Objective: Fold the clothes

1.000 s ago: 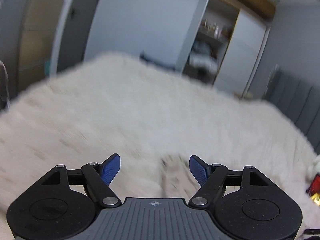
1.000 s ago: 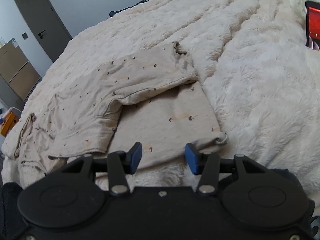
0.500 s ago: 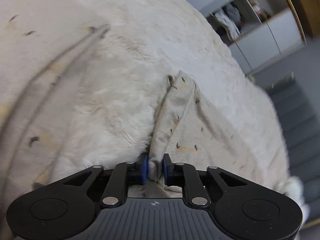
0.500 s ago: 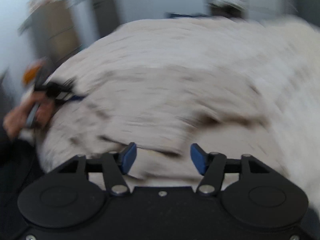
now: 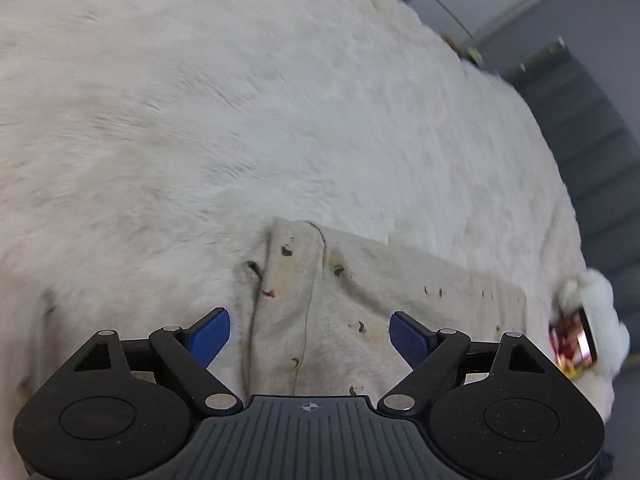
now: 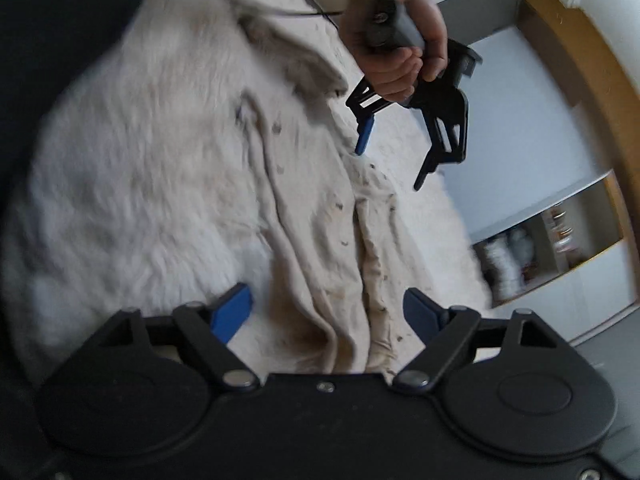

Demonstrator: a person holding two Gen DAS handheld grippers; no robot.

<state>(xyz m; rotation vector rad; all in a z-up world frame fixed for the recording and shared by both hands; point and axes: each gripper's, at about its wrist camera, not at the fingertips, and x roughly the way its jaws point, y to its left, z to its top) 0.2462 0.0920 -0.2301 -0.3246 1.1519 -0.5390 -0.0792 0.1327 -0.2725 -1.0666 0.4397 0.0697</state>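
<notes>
- Surface: a cream plush blanket (image 5: 280,100) covers the bed; wardrobe shelves stand at 3 o'clock in the right wrist view.
- Nearest: the beige printed garment (image 5: 360,312) lies flat on the blanket under both tools. Judged light, limp and non-slip; take hold at a hem or corner.
- Left gripper (image 5: 309,334): jaws opening wide, straddling the fabric, pads clear of it.
- Right gripper (image 6: 327,314): jaws opening, bunched folds between them, nothing clamped.
- Far, 12 o'clock: a hand (image 6: 396,36) carries the left tool.
</notes>
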